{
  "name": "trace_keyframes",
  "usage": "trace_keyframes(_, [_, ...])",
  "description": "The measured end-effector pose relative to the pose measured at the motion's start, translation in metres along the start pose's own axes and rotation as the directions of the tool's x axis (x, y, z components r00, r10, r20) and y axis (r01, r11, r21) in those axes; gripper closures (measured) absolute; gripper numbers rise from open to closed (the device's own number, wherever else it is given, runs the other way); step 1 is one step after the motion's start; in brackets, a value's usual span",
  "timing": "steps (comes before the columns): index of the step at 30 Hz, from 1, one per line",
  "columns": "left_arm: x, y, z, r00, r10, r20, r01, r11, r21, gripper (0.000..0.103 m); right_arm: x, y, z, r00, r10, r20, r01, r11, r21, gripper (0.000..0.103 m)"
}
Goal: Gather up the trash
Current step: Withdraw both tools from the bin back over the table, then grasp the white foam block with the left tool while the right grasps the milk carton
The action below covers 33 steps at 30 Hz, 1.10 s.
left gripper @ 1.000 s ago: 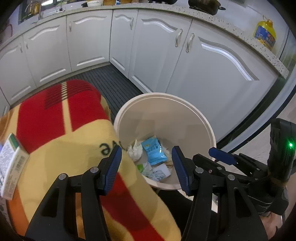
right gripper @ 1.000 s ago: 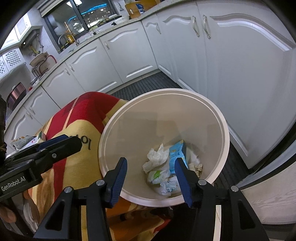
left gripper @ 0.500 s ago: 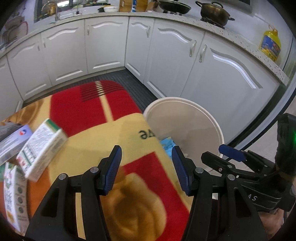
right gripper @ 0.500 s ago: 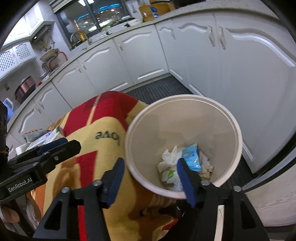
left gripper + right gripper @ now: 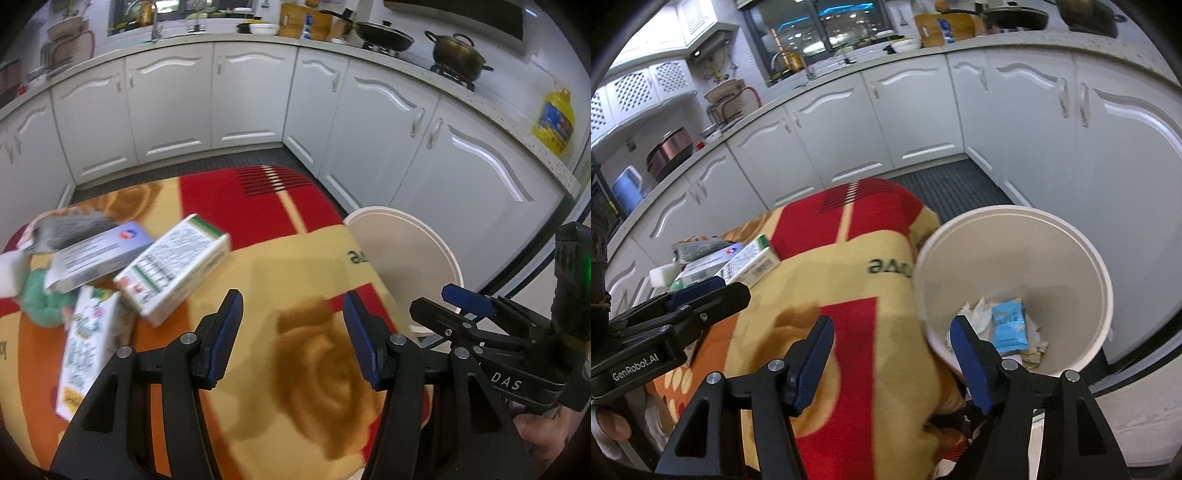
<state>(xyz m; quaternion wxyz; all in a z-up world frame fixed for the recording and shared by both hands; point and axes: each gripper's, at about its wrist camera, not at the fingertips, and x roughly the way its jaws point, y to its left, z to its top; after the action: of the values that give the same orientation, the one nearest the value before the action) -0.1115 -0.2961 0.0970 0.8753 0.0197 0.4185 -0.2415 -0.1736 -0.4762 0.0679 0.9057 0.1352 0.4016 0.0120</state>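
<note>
Left gripper [image 5: 291,334] and right gripper [image 5: 892,356]: jaws spread, nothing held, above the blanket-covered tabletop [image 5: 295,266]. Beyond, cartons [image 5: 173,269] are seen lying at its left; wrappers rest inside the white bin [image 5: 1012,288] beside its edge.

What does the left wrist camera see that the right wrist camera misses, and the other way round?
Only the left wrist view shows the yellow oil bottle on the counter and the green cloth beside the boxes. Only the right wrist view looks down into the bin, showing a blue packet and crumpled tissues. Both show the white bin, the red and yellow blanket, the green-edged box, and both empty grippers, left and right.
</note>
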Motion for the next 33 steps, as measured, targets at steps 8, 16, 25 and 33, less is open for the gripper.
trace_keyframes(8, [-0.034, 0.053, -0.008, 0.998, 0.059, 0.015, -0.058, 0.996, -0.072, 0.046, 0.006, 0.043, 0.003, 0.998, 0.058, -0.022, -0.059, 0.996, -0.062, 0.033])
trace_keyframes(16, [-0.073, 0.130, -0.002, 0.985, 0.167, 0.053, -0.154, 0.971, -0.182, 0.035, 0.019, 0.083, 0.005, 0.993, 0.109, -0.050, -0.115, 0.985, -0.125, 0.033])
trace_keyframes(25, [-0.064, 0.189, 0.012, 0.953, 0.302, 0.009, -0.292, 0.930, -0.222, 0.034, 0.042, 0.125, 0.012, 0.983, 0.151, -0.104, -0.168, 0.968, -0.188, 0.027])
trace_keyframes(33, [-0.030, 0.206, 0.016, 0.938, 0.345, -0.043, -0.347, 0.917, -0.198, 0.034, 0.063, 0.137, 0.014, 0.978, 0.156, -0.142, -0.182, 0.964, -0.193, 0.027])
